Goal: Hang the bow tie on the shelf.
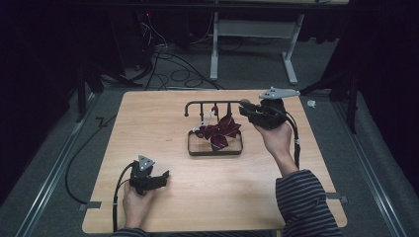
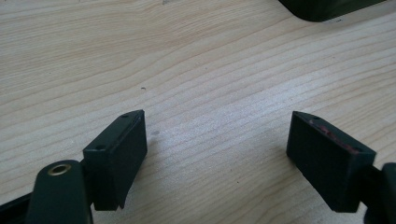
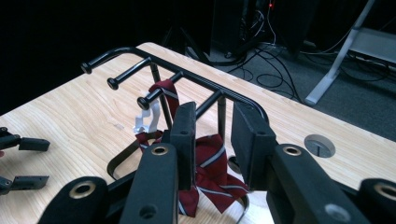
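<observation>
A black wire rack (image 1: 213, 102) with several pegs stands on the wooden table (image 1: 148, 123) behind its middle. A dark red striped tie (image 1: 225, 129) hangs from a peg, bunched down into the rack's base, with a white clip (image 1: 197, 129) on it. My right gripper (image 1: 244, 109) is at the rack's right end, pointing left. In the right gripper view its jaws (image 3: 214, 126) stand apart on either side of a peg; the pads press on nothing, and the tie (image 3: 210, 158) hangs just beyond. My left gripper (image 1: 165, 177) rests open on the near left of the table, over bare wood (image 2: 217, 140).
A grey round grommet (image 3: 319, 145) sits in the table near the far right edge. Beyond the table are a white desk frame (image 1: 252, 29) and loose cables (image 1: 173, 69) on the dark floor. The rack's base corner (image 2: 322, 9) lies ahead of the left gripper.
</observation>
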`<state>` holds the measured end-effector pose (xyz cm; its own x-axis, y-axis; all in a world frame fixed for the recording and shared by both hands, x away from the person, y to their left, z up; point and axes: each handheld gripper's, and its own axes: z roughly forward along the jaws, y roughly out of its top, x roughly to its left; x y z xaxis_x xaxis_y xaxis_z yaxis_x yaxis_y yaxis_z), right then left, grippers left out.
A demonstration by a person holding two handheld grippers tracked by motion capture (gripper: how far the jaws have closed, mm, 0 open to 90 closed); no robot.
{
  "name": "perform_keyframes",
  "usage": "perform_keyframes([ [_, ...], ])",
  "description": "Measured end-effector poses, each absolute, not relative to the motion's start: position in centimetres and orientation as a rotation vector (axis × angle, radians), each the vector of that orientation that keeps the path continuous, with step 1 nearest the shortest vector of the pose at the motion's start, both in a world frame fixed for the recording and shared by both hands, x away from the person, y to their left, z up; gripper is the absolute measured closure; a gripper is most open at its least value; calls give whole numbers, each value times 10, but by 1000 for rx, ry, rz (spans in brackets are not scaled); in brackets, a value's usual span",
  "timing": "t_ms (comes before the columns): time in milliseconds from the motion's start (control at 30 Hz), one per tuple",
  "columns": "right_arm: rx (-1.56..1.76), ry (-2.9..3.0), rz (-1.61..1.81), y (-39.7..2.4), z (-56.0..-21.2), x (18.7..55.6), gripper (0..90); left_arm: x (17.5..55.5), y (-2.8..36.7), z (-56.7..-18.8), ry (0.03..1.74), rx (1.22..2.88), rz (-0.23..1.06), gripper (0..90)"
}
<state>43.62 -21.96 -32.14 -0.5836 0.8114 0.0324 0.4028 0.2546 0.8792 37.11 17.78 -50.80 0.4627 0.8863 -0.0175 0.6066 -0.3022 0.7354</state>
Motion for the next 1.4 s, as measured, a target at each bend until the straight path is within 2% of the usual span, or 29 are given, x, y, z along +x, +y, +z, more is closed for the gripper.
perform_keyframes([
  [1400, 1212, 2013, 1325, -282, -328, 406, 711, 371, 178, -508, 1239, 2026, 522, 207],
])
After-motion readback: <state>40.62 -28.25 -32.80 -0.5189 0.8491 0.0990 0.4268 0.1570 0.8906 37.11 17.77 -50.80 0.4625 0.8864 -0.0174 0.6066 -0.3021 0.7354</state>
